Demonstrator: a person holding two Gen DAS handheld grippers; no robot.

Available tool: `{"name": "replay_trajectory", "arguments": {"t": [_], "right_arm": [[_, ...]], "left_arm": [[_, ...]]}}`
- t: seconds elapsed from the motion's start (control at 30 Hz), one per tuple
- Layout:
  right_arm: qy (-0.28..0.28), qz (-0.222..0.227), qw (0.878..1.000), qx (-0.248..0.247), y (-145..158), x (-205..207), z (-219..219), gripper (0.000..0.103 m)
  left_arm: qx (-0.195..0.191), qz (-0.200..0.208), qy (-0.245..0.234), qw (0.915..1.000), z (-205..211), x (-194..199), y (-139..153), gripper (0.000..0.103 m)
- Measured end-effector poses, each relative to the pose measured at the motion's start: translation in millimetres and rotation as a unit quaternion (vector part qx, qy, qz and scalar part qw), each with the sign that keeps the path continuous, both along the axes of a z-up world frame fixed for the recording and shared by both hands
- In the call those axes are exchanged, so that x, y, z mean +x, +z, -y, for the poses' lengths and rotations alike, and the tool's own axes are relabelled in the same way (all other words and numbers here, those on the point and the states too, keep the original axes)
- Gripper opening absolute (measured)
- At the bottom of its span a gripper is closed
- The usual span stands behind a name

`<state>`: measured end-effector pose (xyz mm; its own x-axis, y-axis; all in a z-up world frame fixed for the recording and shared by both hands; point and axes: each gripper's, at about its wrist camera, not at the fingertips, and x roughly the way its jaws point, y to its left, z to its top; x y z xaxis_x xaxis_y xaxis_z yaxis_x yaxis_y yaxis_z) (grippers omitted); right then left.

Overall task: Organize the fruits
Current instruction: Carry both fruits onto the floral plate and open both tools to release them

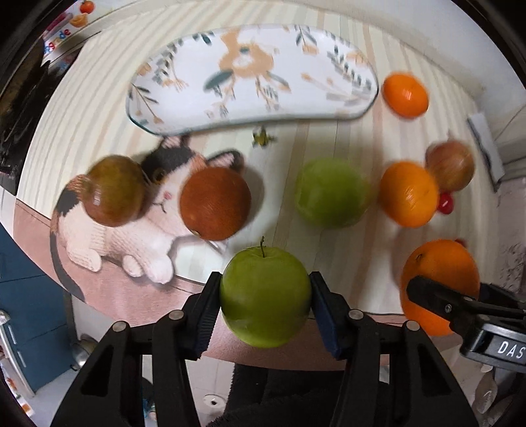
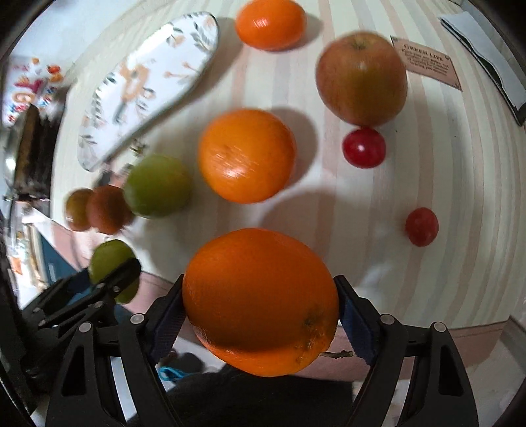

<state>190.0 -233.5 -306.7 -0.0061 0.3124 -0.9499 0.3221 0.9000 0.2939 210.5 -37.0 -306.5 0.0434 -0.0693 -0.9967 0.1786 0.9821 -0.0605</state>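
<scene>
The left gripper (image 1: pixel 265 295) points straight down, its pads clamped on a green apple (image 1: pixel 265 297) at six o'clock above the table edge. The right gripper (image 2: pixel 259 305), at three o'clock from it, tilts steeply downward, gripping an orange (image 2: pixel 259 300); the floral plate (image 1: pixel 250 75) lies at twelve.

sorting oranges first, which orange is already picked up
The large orange between the right gripper's fingers; the other two oranges sit loose on the tablecloth.
</scene>
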Motion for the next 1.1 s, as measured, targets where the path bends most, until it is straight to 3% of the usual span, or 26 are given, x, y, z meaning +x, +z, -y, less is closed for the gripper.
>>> {"name": "replay_trajectory", "arguments": {"t": [0.1,0.23,0.37,0.47,0.73,0.9,1.1], "right_arm": [[-0.013,0.025,0.999,0.022,26.0,13.5,-3.9,0.086],[-0.021,0.067,0.997,0.042,61.1,52.0,-5.6,0.086],[-0.02,0.094,0.995,0.041,75.1,111.3,-14.4,0.086],[-0.03,0.094,0.994,0.037,69.4,150.3,-19.8,0.086],[-0.039,0.054,0.998,0.015,10.3,239.4,-40.4,0.086],[-0.035,0.049,0.998,-0.005,-11.6,251.6,-44.8,0.086],[-0.05,0.044,0.998,0.006,-24.6,249.6,-39.3,0.087]], "left_arm": [[-0.027,0.012,0.017,0.9994,-14.2,11.9,24.8,0.05],[-0.056,0.035,0.047,0.9967,-30.2,56.9,74.9,0.05],[-0.059,0.048,0.078,0.9941,-28.6,105.9,92.1,0.05],[-0.058,0.037,0.096,0.993,-29.0,145.0,77.2,0.05],[-0.075,-0.035,0.126,0.9885,-48.8,224.7,17.5,0.05],[-0.08,-0.06,0.131,0.9864,-52.3,241.1,-8.9,0.05],[-0.068,-0.074,0.127,0.9868,-48.8,243.0,-22.6,0.05]]}}
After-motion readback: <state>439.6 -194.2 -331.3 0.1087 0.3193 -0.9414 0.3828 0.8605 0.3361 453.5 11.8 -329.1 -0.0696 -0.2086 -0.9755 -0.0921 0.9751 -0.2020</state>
